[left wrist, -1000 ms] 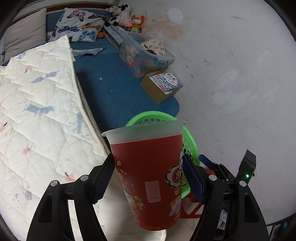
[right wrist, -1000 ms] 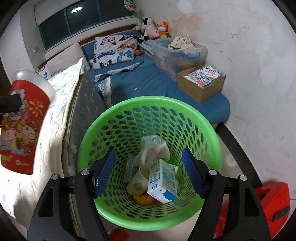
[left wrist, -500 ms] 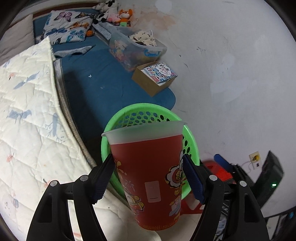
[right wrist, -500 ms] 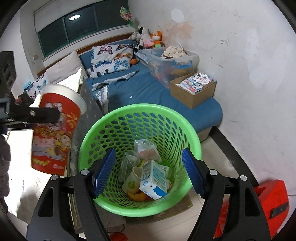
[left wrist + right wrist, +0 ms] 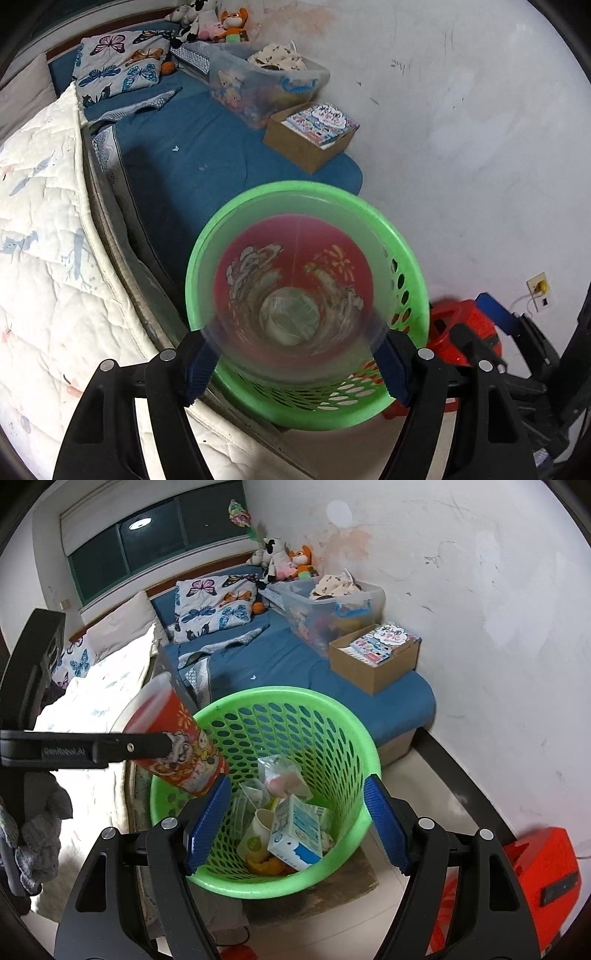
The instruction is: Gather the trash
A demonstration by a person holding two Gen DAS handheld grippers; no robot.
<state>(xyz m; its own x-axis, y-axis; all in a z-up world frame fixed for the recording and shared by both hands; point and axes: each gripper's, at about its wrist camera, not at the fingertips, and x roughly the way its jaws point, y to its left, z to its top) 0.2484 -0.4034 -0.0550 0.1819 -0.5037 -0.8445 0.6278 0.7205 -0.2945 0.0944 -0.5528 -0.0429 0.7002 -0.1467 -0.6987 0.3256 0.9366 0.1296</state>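
The left claw [image 5: 295,363] grips a red printed cup [image 5: 291,295] (blurred, mouth toward the camera) over the green basket [image 5: 406,273], with a white quilt [image 5: 44,229] at left and a cardboard box [image 5: 306,144] farther off on the blue bed [image 5: 184,162].

Blue bed [image 5: 280,661] – cardboard box [image 5: 373,664], butterfly pillow [image 5: 214,605]
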